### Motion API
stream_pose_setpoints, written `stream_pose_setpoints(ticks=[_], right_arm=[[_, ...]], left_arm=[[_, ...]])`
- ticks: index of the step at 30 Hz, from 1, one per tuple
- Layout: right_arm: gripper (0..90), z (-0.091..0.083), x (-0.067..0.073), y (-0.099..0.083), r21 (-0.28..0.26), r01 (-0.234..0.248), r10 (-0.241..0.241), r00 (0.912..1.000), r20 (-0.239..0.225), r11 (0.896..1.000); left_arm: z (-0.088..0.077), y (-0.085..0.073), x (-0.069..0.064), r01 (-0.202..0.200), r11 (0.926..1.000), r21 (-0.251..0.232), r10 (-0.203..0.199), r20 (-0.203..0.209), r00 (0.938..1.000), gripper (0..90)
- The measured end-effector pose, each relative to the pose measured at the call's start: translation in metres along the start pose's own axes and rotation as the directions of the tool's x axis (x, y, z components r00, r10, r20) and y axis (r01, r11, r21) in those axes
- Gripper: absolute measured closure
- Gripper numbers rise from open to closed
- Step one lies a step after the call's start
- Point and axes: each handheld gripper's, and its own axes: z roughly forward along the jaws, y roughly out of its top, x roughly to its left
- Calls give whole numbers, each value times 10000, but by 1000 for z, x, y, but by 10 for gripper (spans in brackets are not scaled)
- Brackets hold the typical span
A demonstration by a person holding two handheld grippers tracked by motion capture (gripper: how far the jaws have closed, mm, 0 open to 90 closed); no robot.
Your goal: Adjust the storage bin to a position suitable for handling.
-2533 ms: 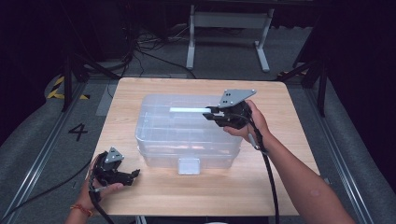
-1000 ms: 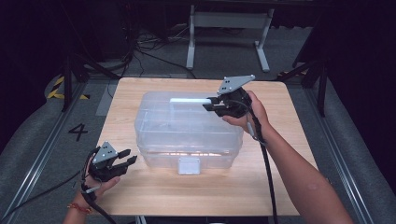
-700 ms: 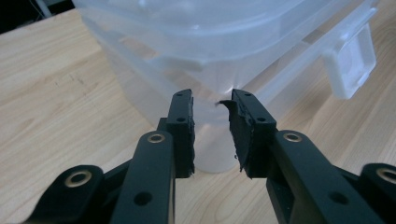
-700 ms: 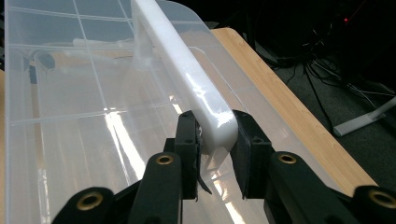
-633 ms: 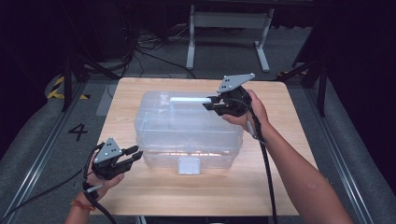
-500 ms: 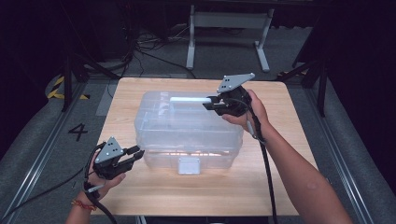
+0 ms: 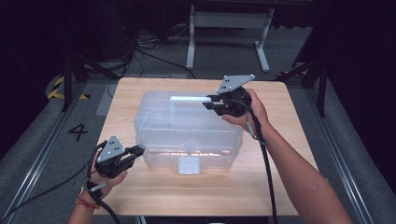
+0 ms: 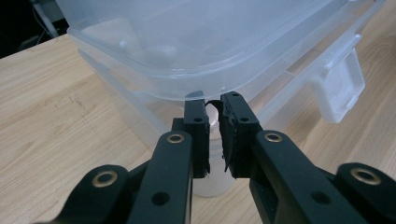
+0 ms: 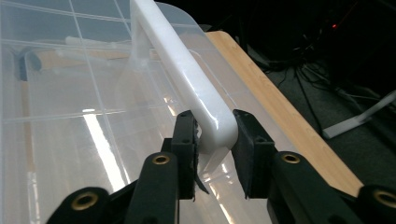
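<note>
One clear plastic box (image 7: 187, 135) stands on one wooden counter (image 7: 280, 186). The box has one white handle (image 7: 189, 99) on top and one white latch (image 7: 188, 165) on its near side. Two grippers: left gripper (image 7: 135, 151), right gripper (image 7: 209, 102).

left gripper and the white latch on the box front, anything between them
Nothing: in the high view, only the clear box's front wall runs from the left gripper to the latch.
</note>
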Motion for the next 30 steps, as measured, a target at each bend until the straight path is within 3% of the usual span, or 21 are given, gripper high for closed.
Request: stream_pose_setpoints(ticks=[8,14,19,21,25,28,30], right_arm=[[575,-13,-3,-6,-130,-155,161,9987,487,9998],[538,-29,-10,-18,-277,-320,341,9963,791,9991],[475,-55,-15,-32,-588,-466,537,9907,1247,9972],[463,-65,-15,-37,-639,-383,467,9895,1368,9972],[449,-78,-16,-45,-624,-274,370,9868,1580,9977],[443,-91,-16,-61,-704,-468,602,9775,2021,9964],[443,-94,-16,-65,-754,-542,688,9757,2082,9957]], left_arm=[[-1,1,0,6,9999,-110,-7,-75,10000,814],[-2,2,1,-16,9999,-162,16,-25,10000,811],[-3,5,2,-104,9997,-224,104,-10,9999,806],[-3,7,2,11,9994,-336,-12,-29,10000,797],[-5,11,0,-125,9996,-261,119,-219,9997,790],[-7,15,1,-85,9990,-434,74,-254,9997,787],[-7,16,2,-146,9991,-388,135,-275,9995,787]])
